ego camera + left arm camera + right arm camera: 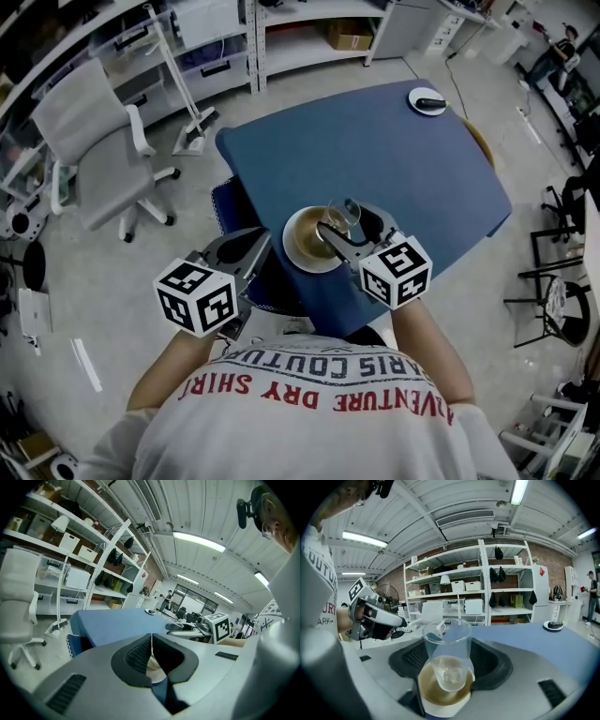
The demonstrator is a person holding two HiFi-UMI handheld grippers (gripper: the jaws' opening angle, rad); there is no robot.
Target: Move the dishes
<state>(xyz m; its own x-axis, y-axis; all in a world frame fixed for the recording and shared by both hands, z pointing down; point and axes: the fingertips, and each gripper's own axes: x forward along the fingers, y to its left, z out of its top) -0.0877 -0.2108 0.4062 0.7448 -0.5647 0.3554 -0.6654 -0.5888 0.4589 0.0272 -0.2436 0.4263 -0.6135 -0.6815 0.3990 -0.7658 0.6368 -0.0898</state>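
Note:
A clear drinking glass sits between the jaws of my right gripper, which is shut on it. It hangs just above a white plate with a brown centre at the near edge of the blue table. In the right gripper view the glass stands upright and empty over the plate. My left gripper hovers beside the table's near left corner, left of the plate, jaws shut on nothing. A small white dish holding something dark rests at the table's far corner.
A grey office chair stands on the floor to the left of the table. Black chair frames are to the right. White shelving with boxes lines the far wall. A white floor stand is near the table's far left corner.

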